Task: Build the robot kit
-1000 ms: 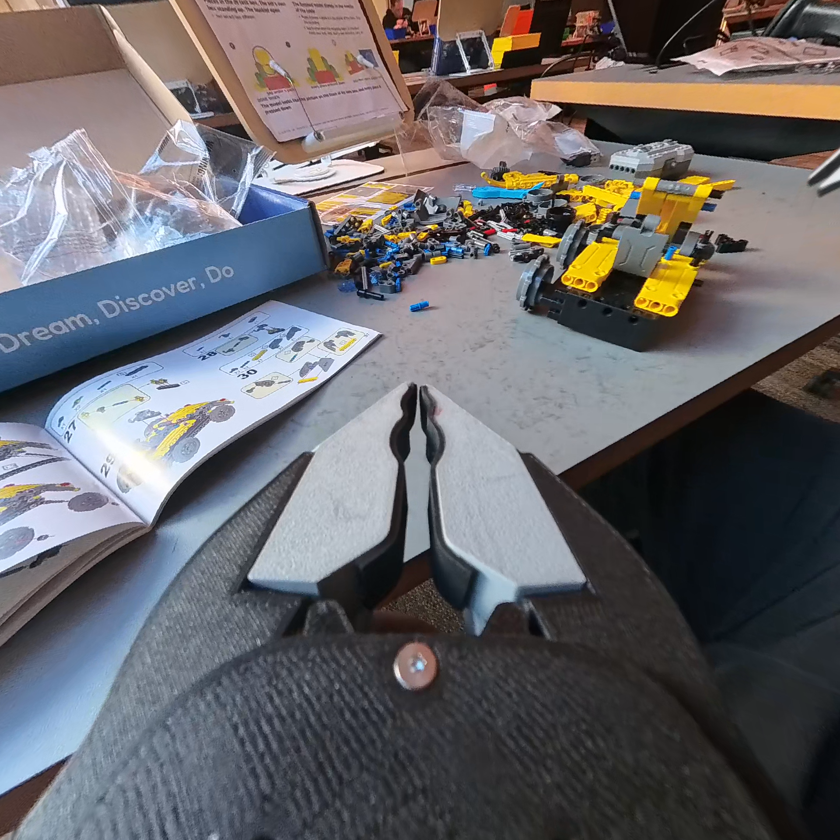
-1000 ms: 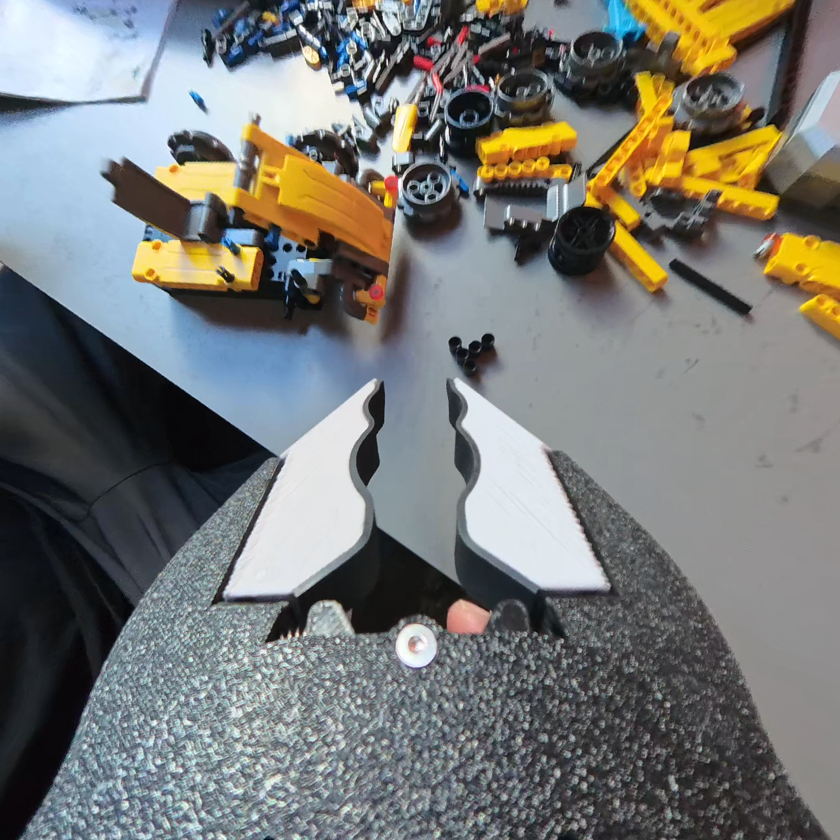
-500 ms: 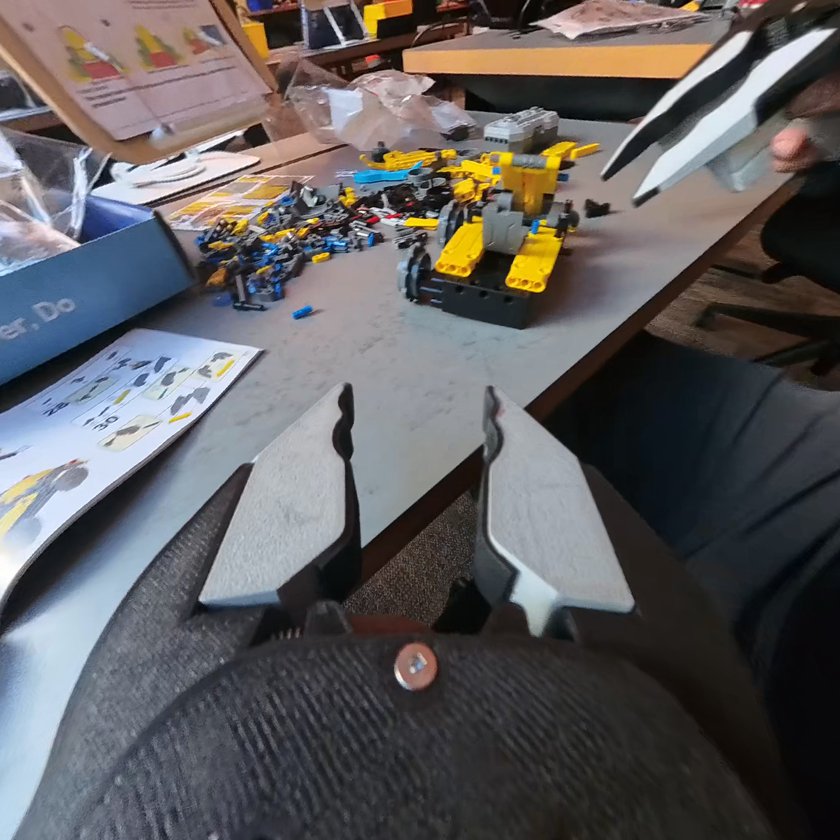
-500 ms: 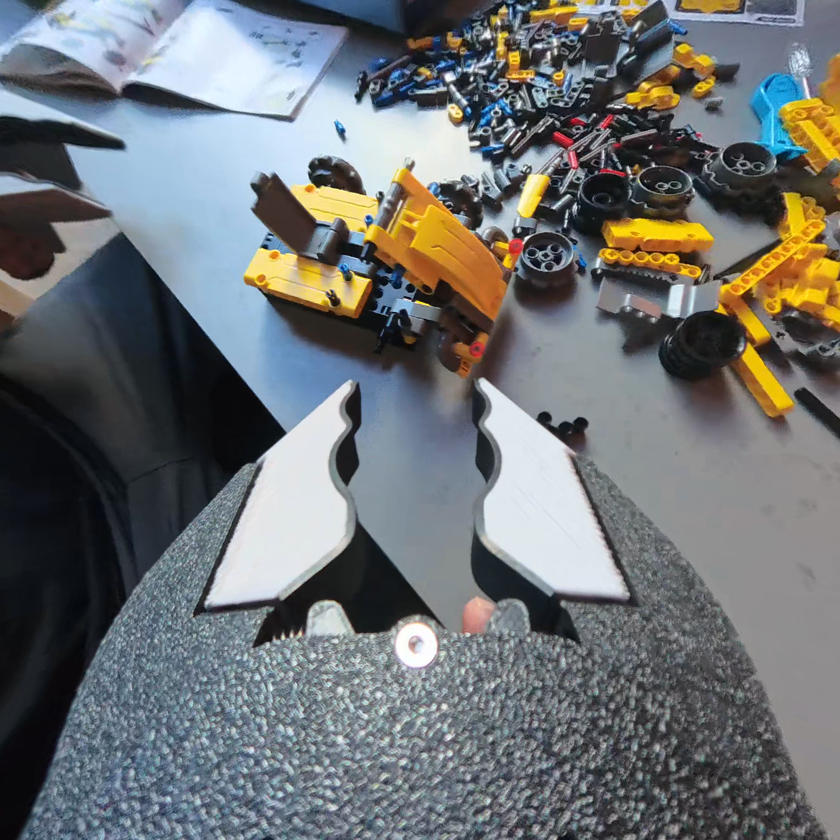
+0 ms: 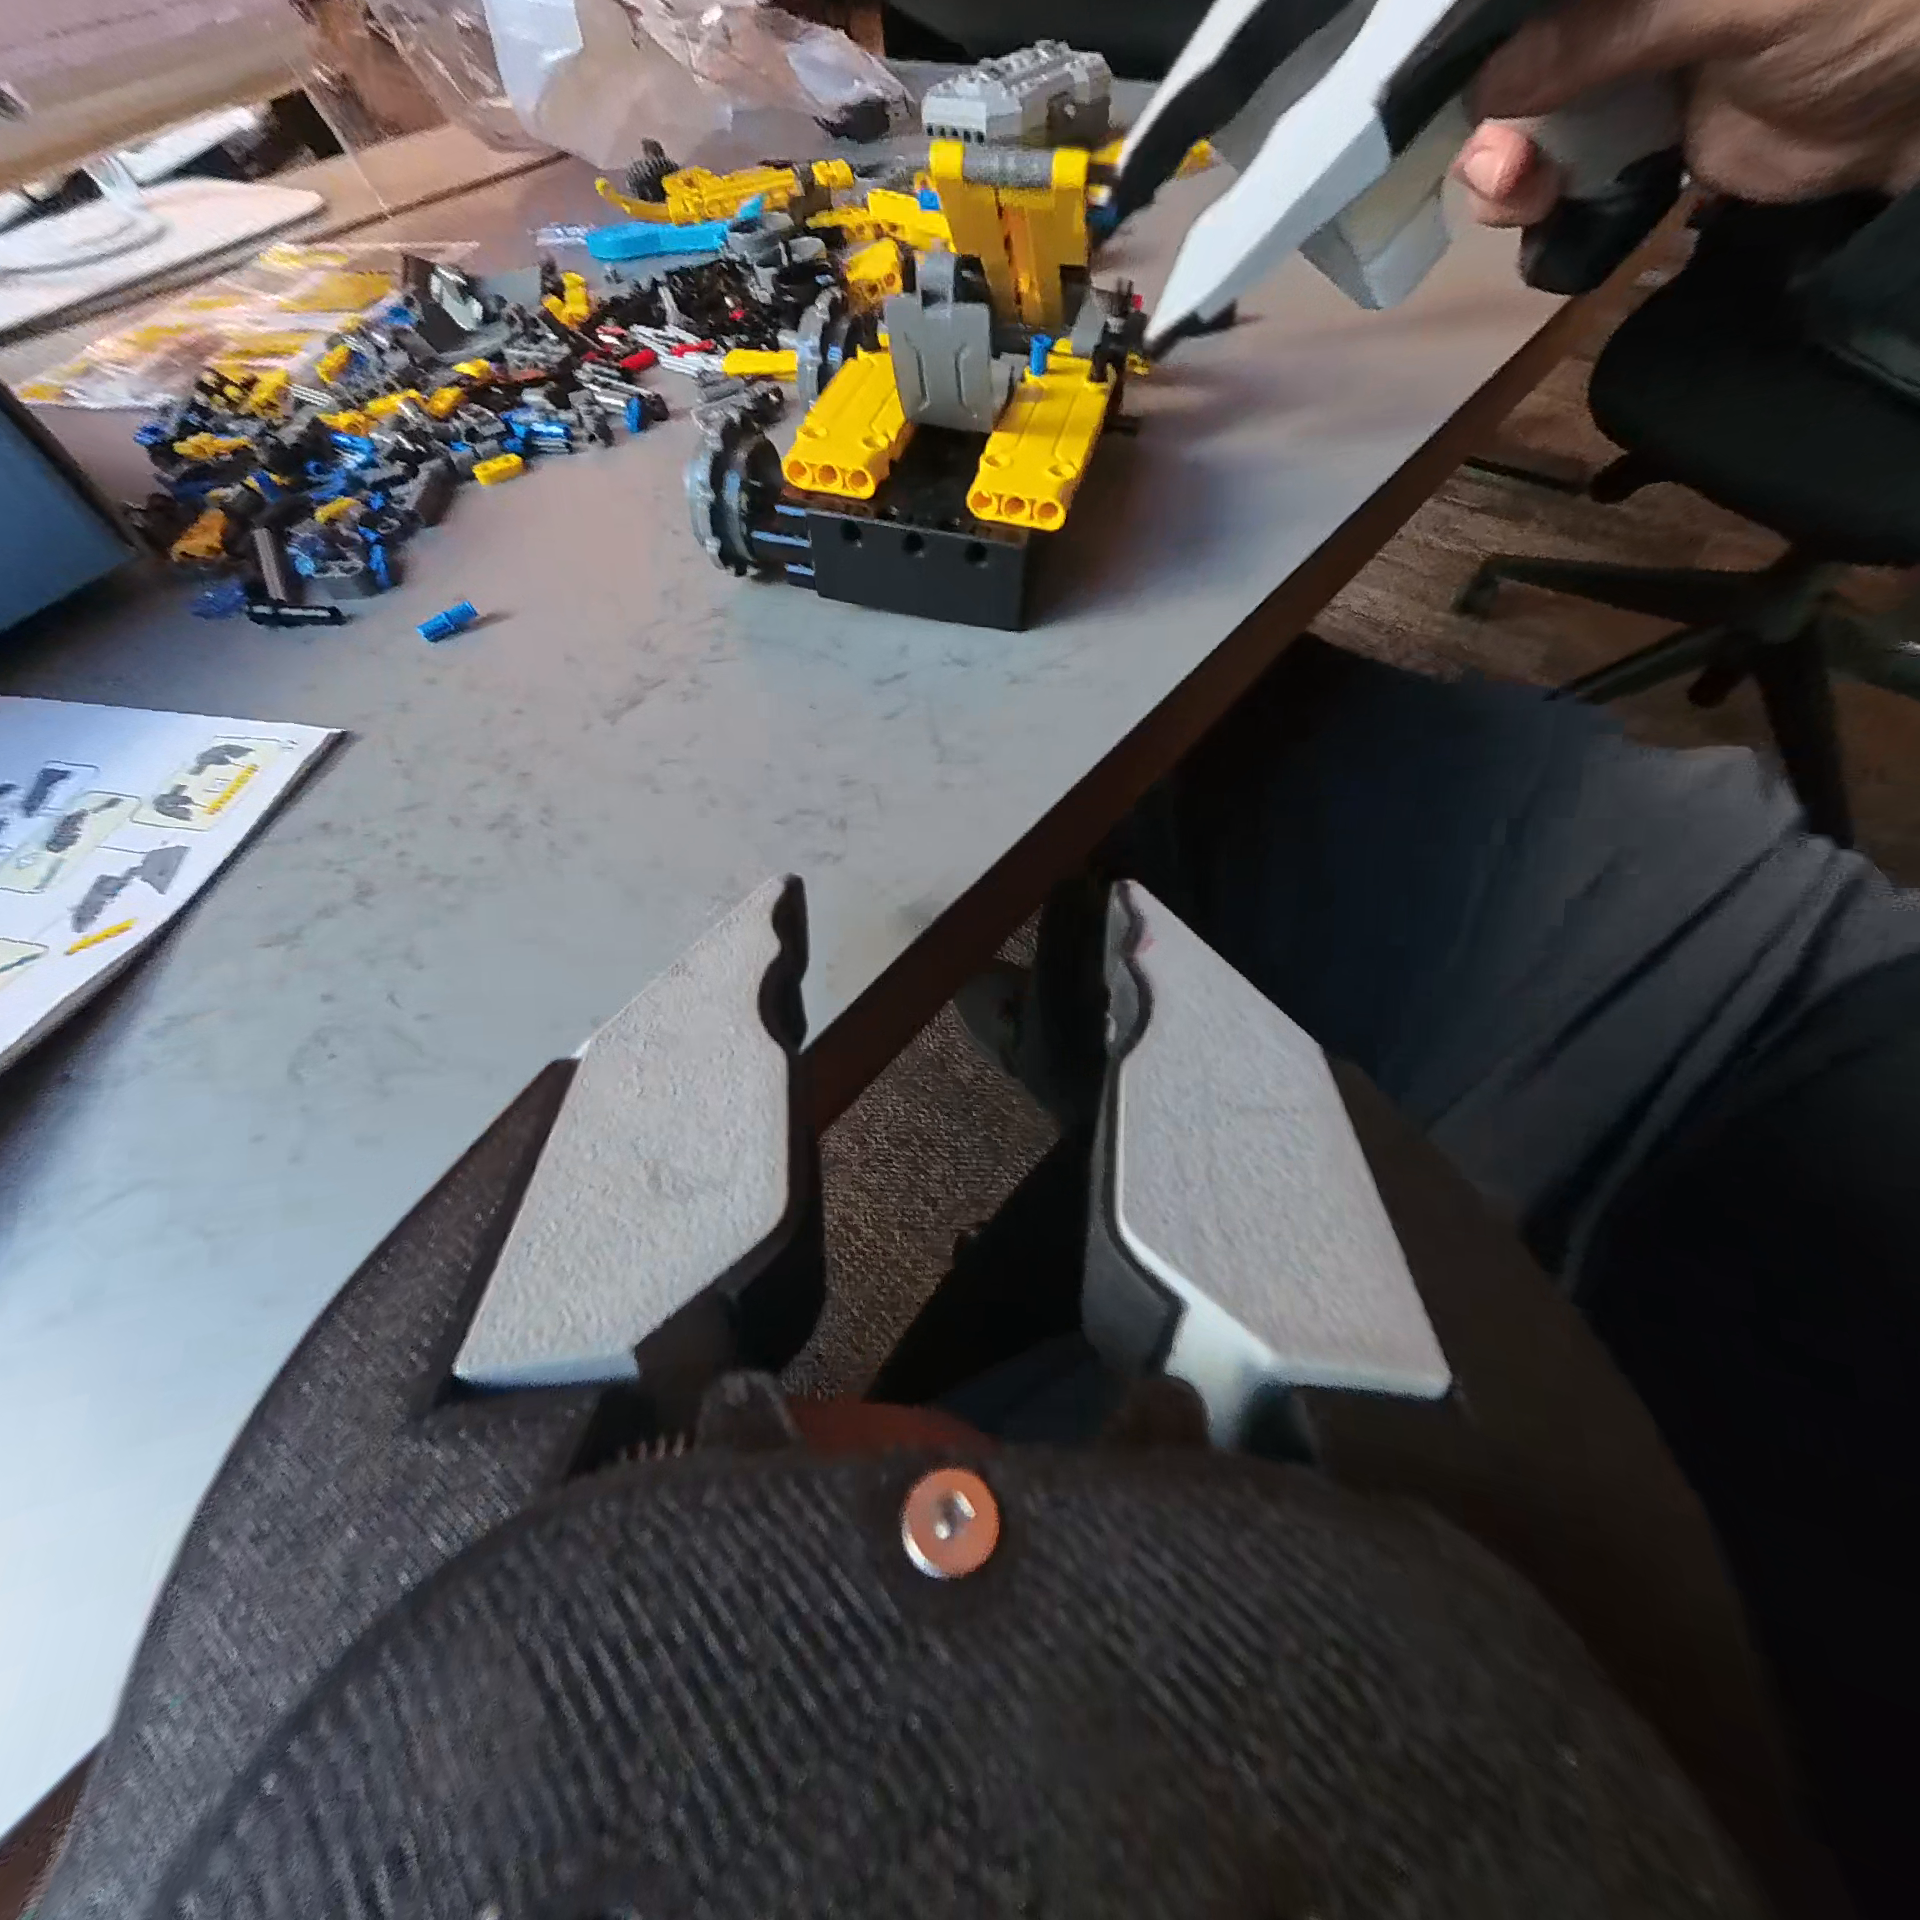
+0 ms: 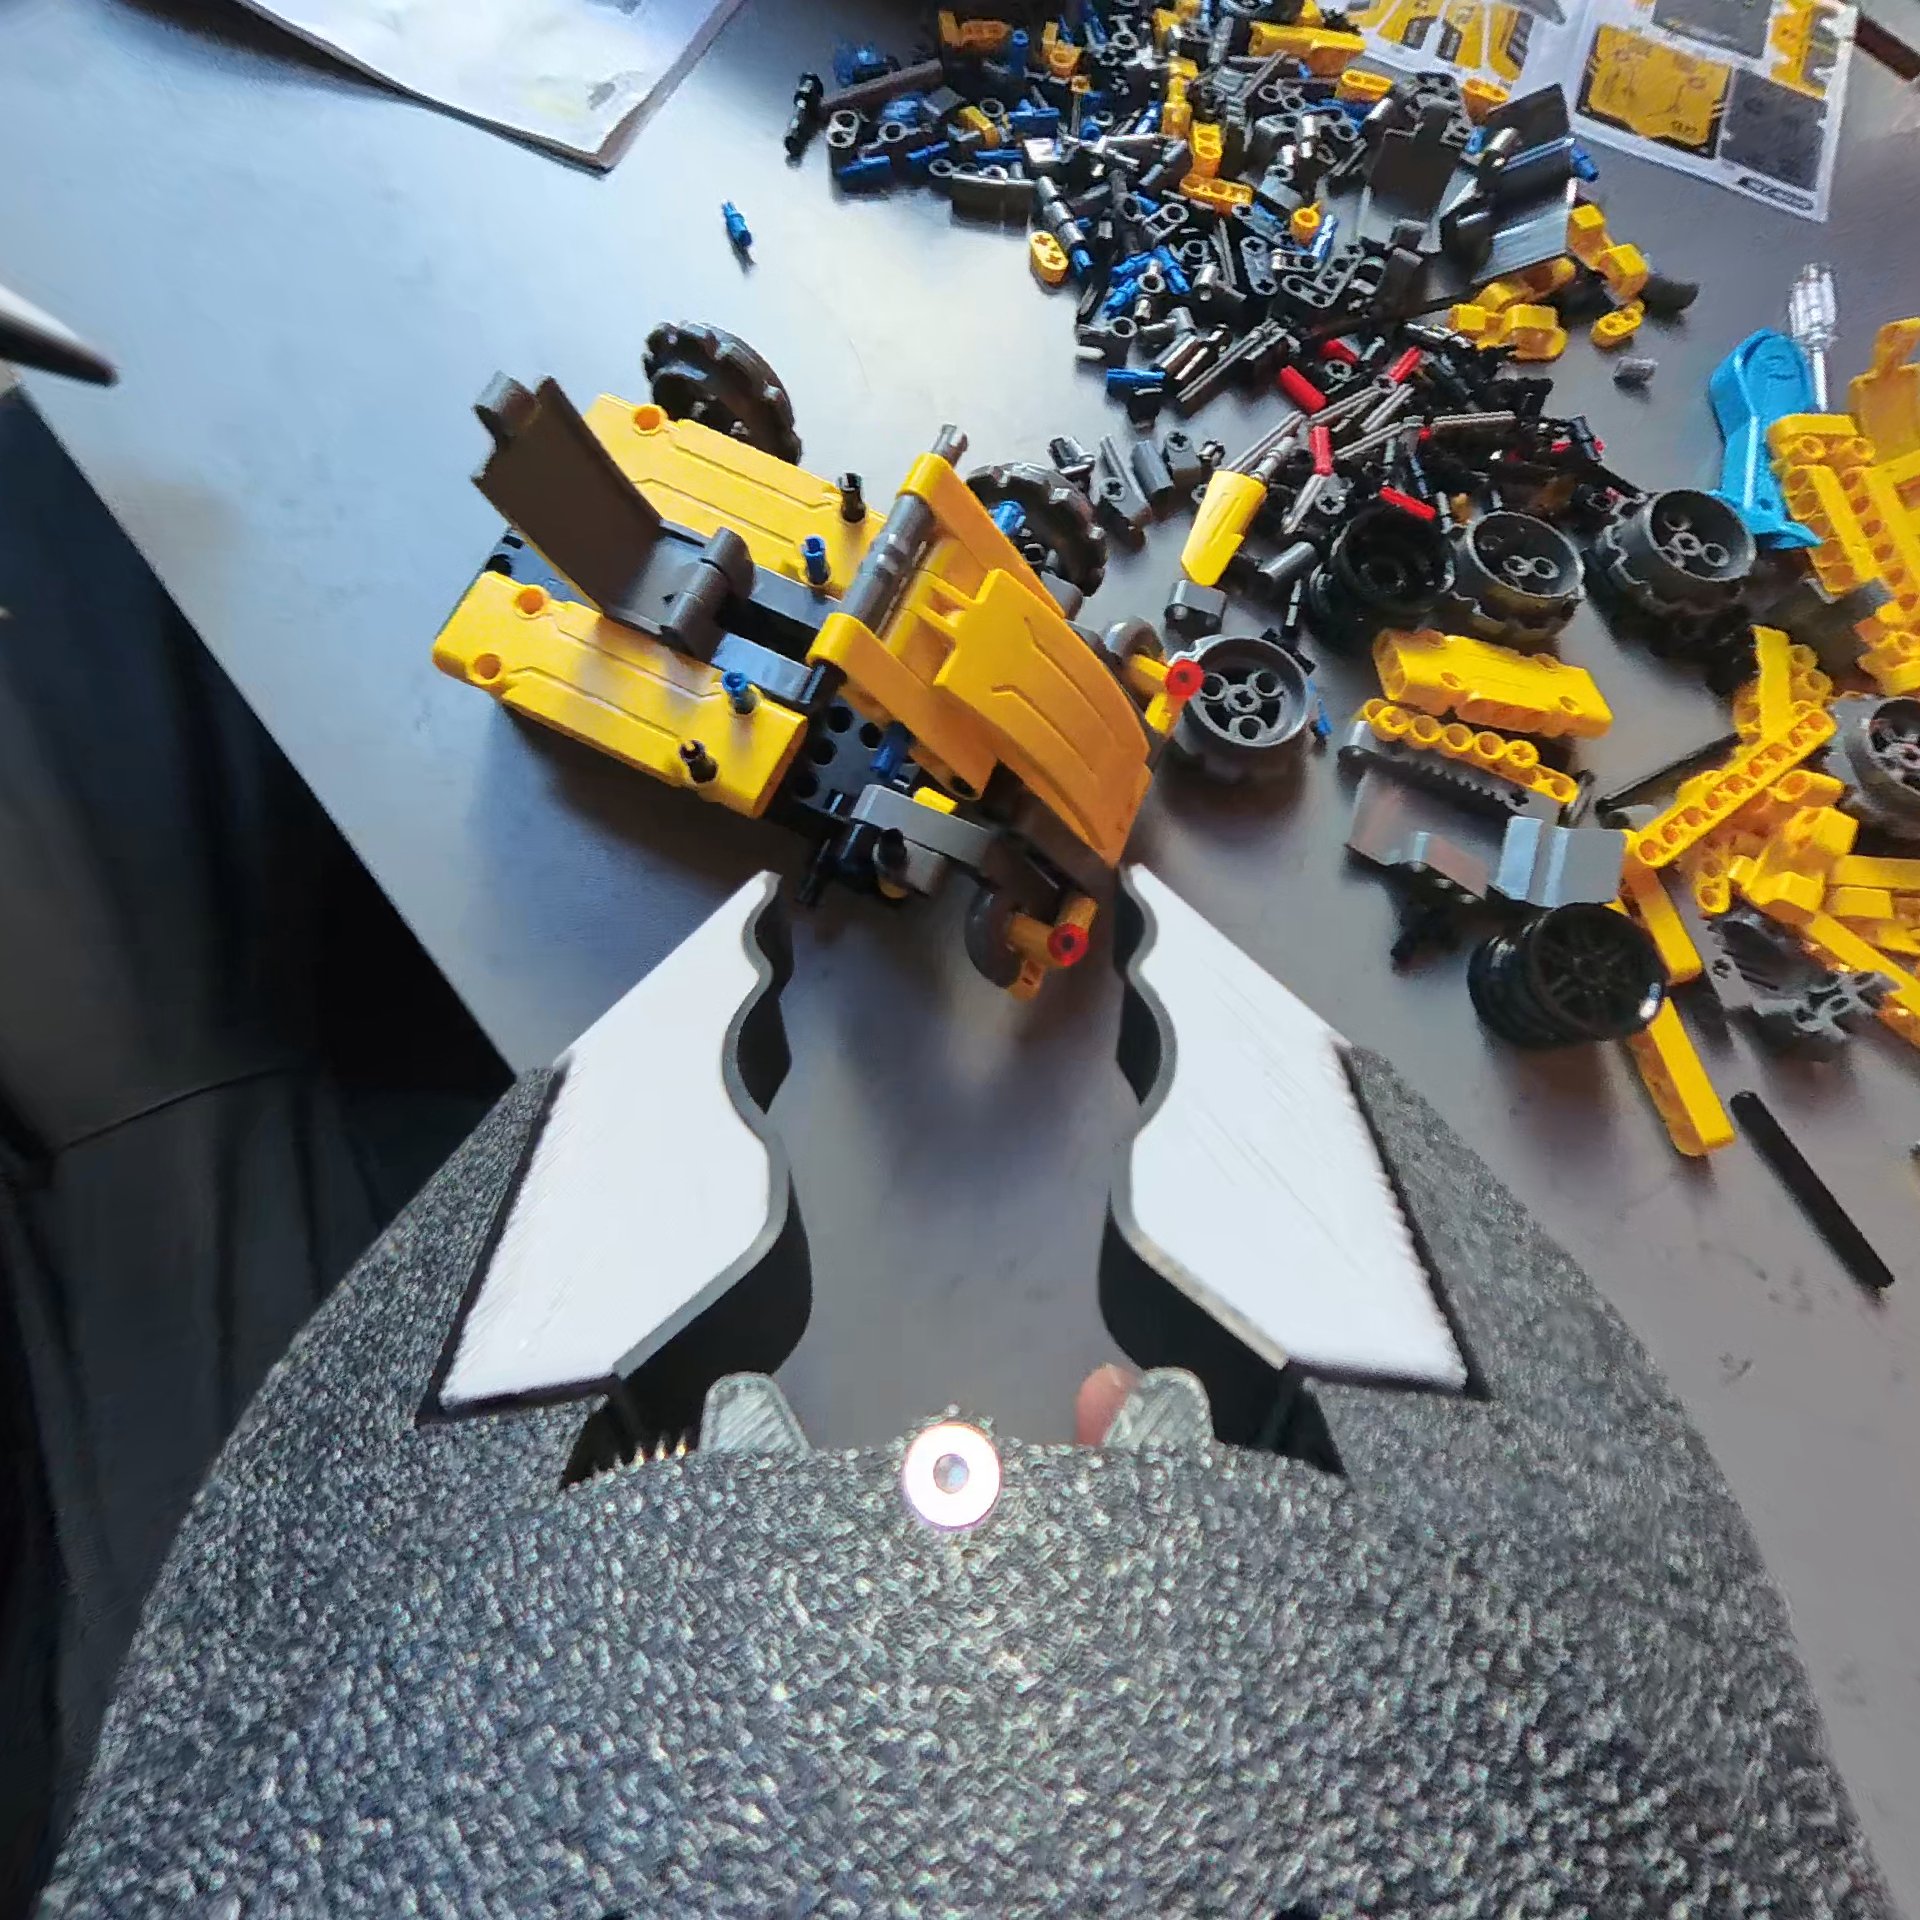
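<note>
both spread, empty: right hand-held gripper (image 6: pixel 945 894) hovering at half-built model (image 6: pixel 800 644), left hand-held gripper (image 5: pixel 951 914) over worktop (image 5: pixel 623 748) edge; loose parts (image 6: pixel 1299 208) unsorted.

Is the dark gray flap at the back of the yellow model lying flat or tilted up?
Tilted up. The gray flap rises at an angle from its hinge above the yellow model.
</note>
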Motion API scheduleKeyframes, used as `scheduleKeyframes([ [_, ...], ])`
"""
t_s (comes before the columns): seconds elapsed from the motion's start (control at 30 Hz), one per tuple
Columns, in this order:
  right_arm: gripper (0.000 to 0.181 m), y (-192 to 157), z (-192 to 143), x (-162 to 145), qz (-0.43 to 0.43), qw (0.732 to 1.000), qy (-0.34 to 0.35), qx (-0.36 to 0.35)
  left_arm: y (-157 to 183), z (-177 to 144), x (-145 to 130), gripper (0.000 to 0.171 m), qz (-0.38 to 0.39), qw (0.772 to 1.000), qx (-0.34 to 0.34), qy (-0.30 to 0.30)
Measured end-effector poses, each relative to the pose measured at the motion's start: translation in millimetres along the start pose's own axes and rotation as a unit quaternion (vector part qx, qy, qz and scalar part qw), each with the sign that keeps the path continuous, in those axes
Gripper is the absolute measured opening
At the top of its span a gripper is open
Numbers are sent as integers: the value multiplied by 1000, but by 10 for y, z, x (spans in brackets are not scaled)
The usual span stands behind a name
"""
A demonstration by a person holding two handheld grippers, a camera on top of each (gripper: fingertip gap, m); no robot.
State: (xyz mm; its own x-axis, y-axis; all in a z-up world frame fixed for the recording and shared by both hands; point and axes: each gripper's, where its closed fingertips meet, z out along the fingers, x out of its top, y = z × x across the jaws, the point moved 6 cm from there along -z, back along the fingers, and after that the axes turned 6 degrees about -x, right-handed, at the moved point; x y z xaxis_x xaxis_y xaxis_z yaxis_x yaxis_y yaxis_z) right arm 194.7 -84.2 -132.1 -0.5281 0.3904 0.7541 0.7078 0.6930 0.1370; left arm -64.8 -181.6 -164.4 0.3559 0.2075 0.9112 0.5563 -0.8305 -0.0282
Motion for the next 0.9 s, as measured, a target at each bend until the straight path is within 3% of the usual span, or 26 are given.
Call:
scheduleKeyframes([
  [0.23,63,-11,48,79,4,1000,2,-8,83,-72,-37,54,10,999,-36,-1],
  [0.4,67,-94,131,94,-32,999,-30,-13,140,-142,-96,57,-10,997,-63,-41],
  [0.53,68,-191,180,143,-54,998,-32,-17,167,-248,50,58,-10,997,-81,-4],
  [0.67,69,-318,247,225,-82,995,-49,-21,49,-275,64,58,9,998,-57,0],
  [0.9,69,-476,343,334,-95,995,-39,-5,-215,-265,-31,60,-76,995,-59,-7],
])
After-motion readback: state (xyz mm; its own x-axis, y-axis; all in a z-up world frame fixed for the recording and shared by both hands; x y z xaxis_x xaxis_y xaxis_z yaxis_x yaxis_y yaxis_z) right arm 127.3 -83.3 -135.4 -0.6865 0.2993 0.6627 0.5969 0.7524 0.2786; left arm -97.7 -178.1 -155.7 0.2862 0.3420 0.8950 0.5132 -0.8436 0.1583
